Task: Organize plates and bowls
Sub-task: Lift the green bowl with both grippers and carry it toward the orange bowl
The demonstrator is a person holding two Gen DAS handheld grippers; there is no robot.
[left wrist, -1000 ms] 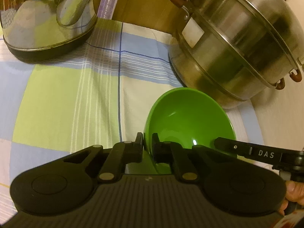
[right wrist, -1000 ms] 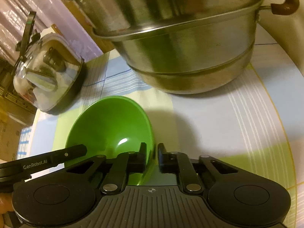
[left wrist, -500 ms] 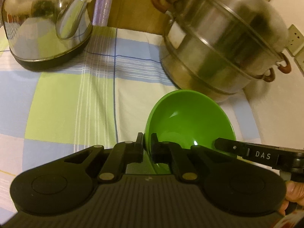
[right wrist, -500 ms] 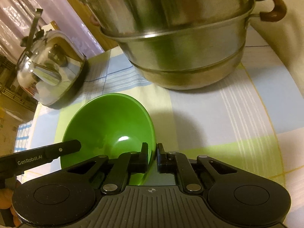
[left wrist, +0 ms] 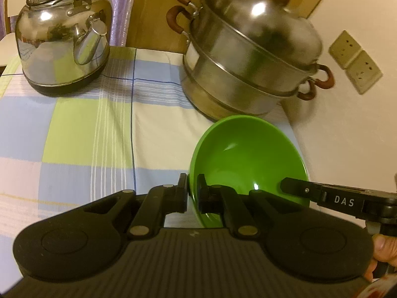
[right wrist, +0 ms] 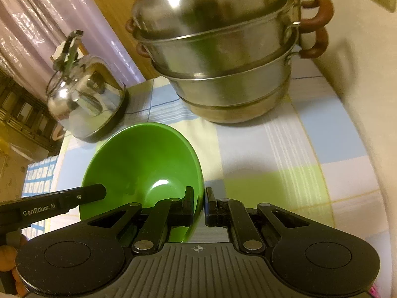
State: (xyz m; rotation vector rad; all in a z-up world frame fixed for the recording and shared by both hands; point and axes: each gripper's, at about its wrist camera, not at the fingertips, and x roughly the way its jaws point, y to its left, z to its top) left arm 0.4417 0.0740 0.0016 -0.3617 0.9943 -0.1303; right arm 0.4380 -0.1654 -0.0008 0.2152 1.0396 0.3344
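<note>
My left tongs are clamped on the near-left rim of the green bowl, one finger outside the wall, one inside. My right tongs are clamped on the opposite rim of the same bowl, again one finger on each side of the wall. Each view catches only one finger of the other tongs, reaching in at the far rim; the rest is cut off by the frame edge.

The bowl is tilted, its inside facing the cameras. Its underside is hidden by the tongs' bodies, so I cannot tell whether it touches the table or hangs clear of it. It appears empty; only a highlight shows inside. It sits at the near right of the table as the left view has it, close in front of the steamer.

The steamer stands on the checked cloth at the back right, stacked in tiers under a domed lid with brown handles; it is blurred in both views. The kettle stands at the back left, well apart from the bowl; its handle top is cut off in the left view. Two sockets show on the wall at right. My fingertip shows at the lower right edge.
</note>
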